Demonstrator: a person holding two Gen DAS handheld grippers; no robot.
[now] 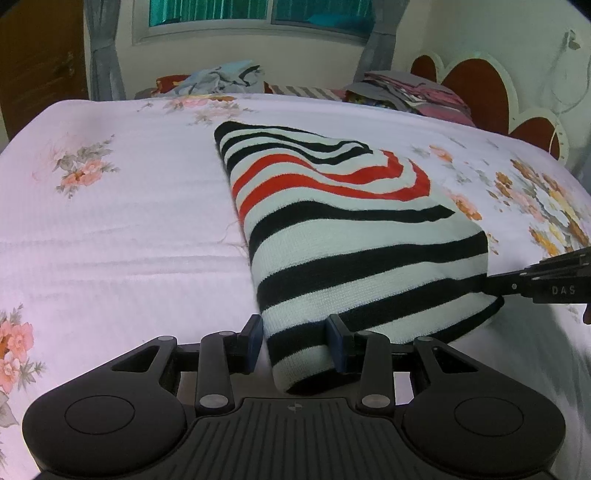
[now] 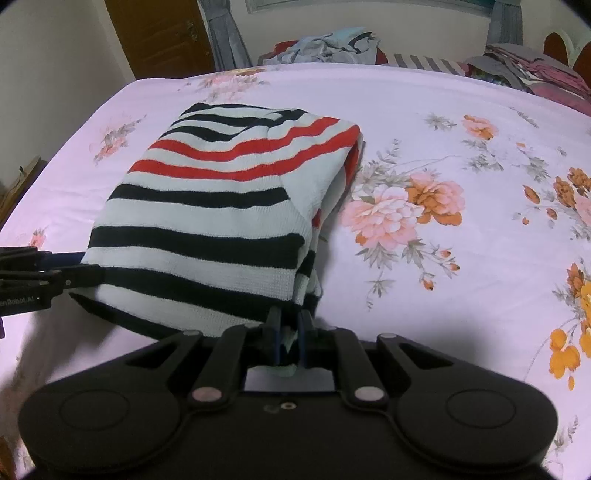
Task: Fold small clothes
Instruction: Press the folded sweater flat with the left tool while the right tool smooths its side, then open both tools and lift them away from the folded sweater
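Observation:
A knit sweater (image 1: pixel 351 240) with black, white and red stripes lies folded on the floral bedsheet (image 1: pixel 110 221), its near end lifted. My left gripper (image 1: pixel 295 336) is shut on the sweater's near left corner, a thick fold filling the gap between its blue pads. In the right wrist view the same sweater (image 2: pixel 221 206) runs from the near centre toward the far left. My right gripper (image 2: pixel 290 332) pinches its near right corner, jaws almost together with cloth between them. Each gripper shows in the other's view: the right one (image 1: pixel 535 284) and the left one (image 2: pixel 48 277) at the sweater's near edge.
Loose clothes (image 1: pixel 225 77) are heaped at the bed's far edge, with a folded stack (image 1: pixel 406 92) to their right. A red heart-shaped headboard (image 1: pixel 476 85) stands at the far right. A brown door (image 2: pixel 159 33) is beyond the bed at the far left.

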